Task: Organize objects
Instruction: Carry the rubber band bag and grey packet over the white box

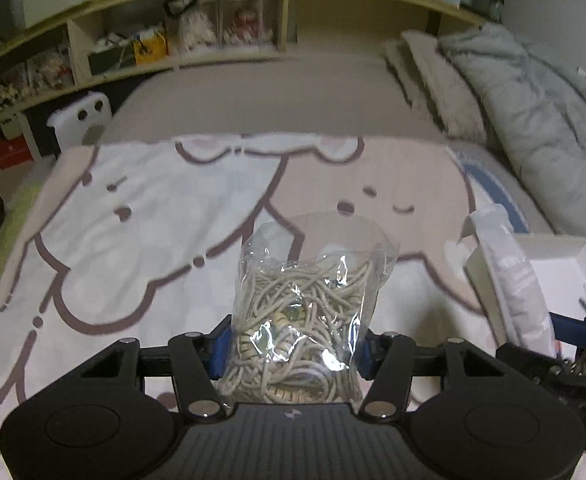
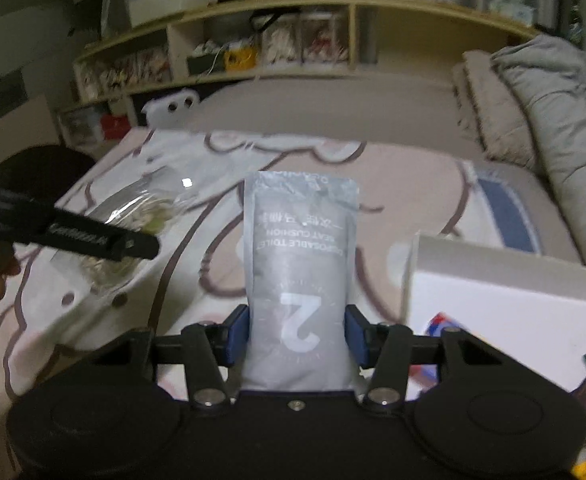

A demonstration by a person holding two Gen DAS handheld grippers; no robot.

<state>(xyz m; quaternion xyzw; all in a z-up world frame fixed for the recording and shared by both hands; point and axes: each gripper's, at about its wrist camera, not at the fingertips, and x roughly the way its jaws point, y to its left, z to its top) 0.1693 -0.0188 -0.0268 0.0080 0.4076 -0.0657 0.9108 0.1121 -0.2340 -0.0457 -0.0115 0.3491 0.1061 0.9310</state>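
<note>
The left gripper squeezes a clear bag of string between its blue pads and holds it up above the bed cover with bear pictures. The right gripper is clamped on a gray packet with a big "2" on it — held up too. A white box sits on the bed just to the right.

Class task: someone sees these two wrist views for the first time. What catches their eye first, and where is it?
The left gripper clamps a clear bag of pale cord, dead centre. The right gripper pinches a grey toilet seat cushion packet, its print upside down, above the cartoon bedspread.
</note>
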